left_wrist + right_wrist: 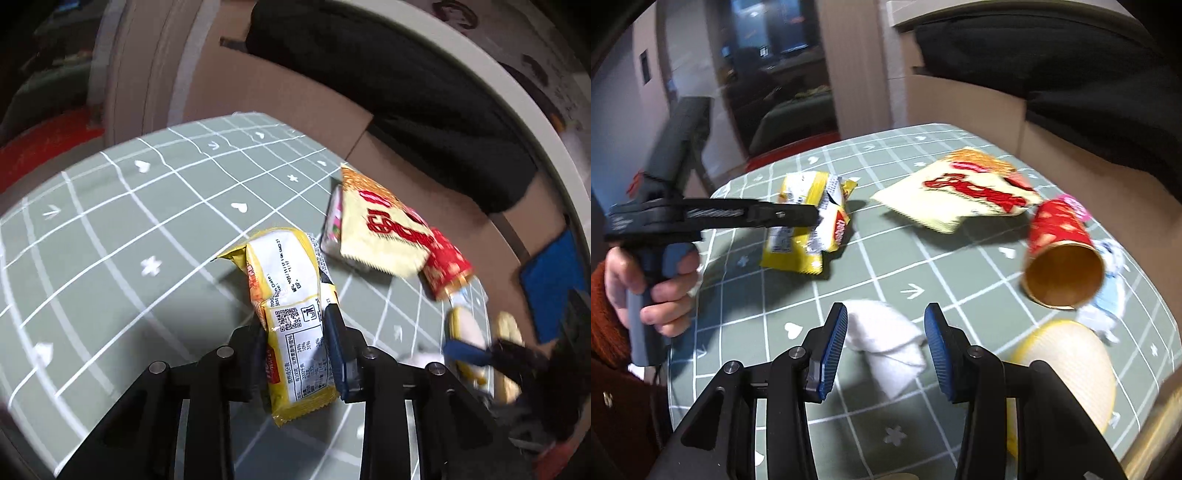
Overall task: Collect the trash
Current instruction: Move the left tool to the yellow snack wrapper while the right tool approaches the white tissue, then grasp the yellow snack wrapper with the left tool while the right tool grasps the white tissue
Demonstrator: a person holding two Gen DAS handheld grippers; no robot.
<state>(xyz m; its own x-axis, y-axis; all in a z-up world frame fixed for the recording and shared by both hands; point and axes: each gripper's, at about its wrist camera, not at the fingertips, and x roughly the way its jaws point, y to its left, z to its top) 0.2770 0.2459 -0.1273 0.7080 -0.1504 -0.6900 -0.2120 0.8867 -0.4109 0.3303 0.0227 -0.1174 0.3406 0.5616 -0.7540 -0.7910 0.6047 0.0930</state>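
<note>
A yellow wafer wrapper (291,295) stands up between the pads of my left gripper (295,321), which is shut on it just above the green checked tablecloth (110,221). From the right wrist view, the left gripper (812,216) pinches the same crumpled wrapper (809,236) from the left. My right gripper (886,343) is open and points down at a white crumpled tissue (886,347). The tissue lies on the cloth between the blue pads (834,343), with a gap on each side.
A cream snack bag with red lettering (960,192) lies further back. A red paper cup (1060,251) lies on its side to the right, beside a pale blue wrapper (1108,295) and a cream bowl-like item (1067,369). A cardboard box (979,99) lined with a black bag stands behind the table. A hand (653,280) holds the left gripper's handle.
</note>
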